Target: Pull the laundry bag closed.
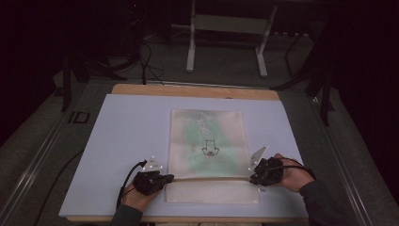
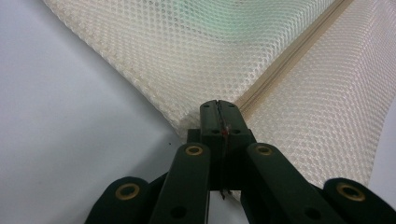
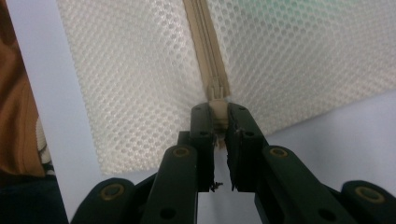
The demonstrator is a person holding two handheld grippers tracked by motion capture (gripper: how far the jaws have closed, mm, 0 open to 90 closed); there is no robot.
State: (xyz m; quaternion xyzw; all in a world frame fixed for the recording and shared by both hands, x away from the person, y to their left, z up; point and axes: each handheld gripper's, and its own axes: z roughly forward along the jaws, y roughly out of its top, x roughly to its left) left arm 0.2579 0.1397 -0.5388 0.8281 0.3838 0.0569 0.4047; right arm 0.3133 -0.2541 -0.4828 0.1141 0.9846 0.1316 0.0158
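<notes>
My cream mesh zip bag (image 1: 207, 146) lies flat on the pale blue surface (image 1: 122, 136). My left tool (image 1: 165, 178) is pressed together on the bag's edge at the left end of the beige zipper (image 2: 289, 58); my right tool (image 1: 253, 176) pinches the zipper pull (image 3: 218, 109) at the right end. Both grips are made, but I judge the pull's run along the zipper hasn't started.

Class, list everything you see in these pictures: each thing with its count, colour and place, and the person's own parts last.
mesh bag: one, cream with green contents showing through, centre of mat
zipper: one, beige, across the bag near its front end
zipper pull: one, beige, between right gripper's jaws
mat: one, pale blue, on wooden table
table: one, wood
metal frame: one, grey, floor behind
left gripper: black, shut on bag's edge
right gripper: black, shut on pull
</notes>
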